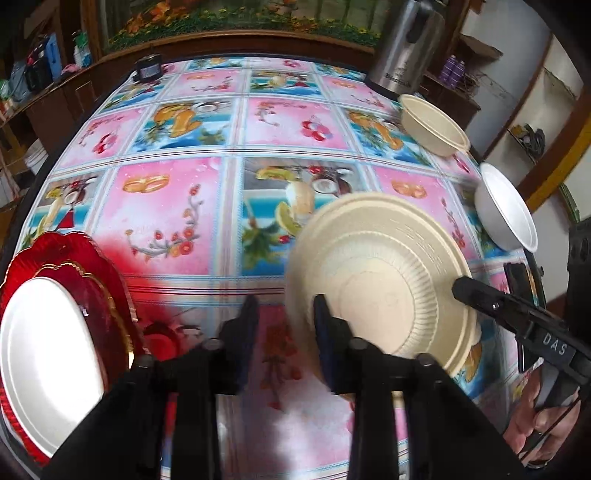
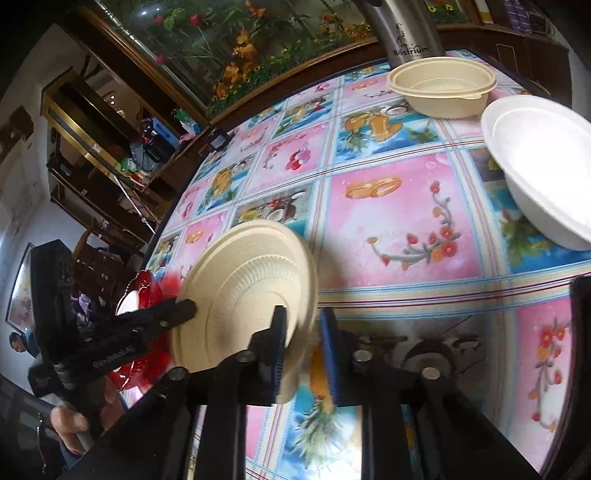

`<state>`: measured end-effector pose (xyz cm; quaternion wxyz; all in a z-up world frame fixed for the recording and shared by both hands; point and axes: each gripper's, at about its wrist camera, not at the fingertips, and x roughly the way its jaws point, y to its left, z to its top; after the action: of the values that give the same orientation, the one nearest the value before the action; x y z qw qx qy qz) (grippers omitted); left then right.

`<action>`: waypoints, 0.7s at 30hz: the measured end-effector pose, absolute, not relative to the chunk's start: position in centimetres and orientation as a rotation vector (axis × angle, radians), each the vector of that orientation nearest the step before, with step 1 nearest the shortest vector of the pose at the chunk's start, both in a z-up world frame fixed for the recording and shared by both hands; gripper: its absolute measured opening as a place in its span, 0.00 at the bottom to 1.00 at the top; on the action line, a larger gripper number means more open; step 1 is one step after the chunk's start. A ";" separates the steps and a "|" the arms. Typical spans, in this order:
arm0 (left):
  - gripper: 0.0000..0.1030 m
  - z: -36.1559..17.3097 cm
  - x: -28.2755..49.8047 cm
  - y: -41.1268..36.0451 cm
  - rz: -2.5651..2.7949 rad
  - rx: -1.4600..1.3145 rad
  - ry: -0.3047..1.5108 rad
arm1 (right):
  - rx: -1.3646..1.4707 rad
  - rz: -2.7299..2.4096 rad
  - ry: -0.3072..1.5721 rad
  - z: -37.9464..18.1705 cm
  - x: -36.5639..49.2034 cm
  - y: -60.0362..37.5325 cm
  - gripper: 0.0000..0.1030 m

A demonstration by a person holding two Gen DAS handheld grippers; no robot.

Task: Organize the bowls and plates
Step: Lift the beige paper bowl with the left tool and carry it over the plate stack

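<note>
Closest to the left wrist camera, the left tool (image 1: 286,310) stands with its jaws narrow around the left rim of the beige plate (image 1: 376,266). Patterned cloth shows in the remaining gap, so it cannot be told whether both pads press on the rim. In the right wrist view, the right tool (image 2: 303,314) is clamped on the opposite rim of the same plate, with the edge caught between its blue pads. The plate is tilted, its ribbed face turned toward both cameras, and it spans from one tool to the other above the tabletop (image 1: 166,206). A red plate (image 1: 92,258) carrying a white plate (image 1: 48,362) lies at the near left edge, beside the left tool, which makes the left hand the nearer one. That stack is the probable destination, so the carry would run leftward. A beige bowl (image 2: 439,88) and a white bowl (image 2: 546,166) sit at the far right, well apart from the stack. Legible writing: "DAS" on the right tool's body and "Bestrium" on the steel flask (image 2: 410,33).
</note>
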<state>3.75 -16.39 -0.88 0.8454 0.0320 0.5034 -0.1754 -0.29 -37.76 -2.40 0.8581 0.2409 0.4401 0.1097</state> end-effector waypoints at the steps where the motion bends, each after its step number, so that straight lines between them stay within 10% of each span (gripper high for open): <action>1: 0.16 -0.8 3.4 -16.7 -0.368 0.087 1.048 | 0.504 0.223 0.919 -2.4 -0.5 -37.6 0.14; 21: 0.14 0.1 -2.4 -18.2 -0.323 0.269 0.855 | 0.568 0.236 0.872 -2.4 -4.6 -38.1 0.11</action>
<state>-2.40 -18.20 0.09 0.8887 0.1294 0.4116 -0.1552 -4.62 -38.13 -2.41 0.8611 0.2705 0.4156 0.1125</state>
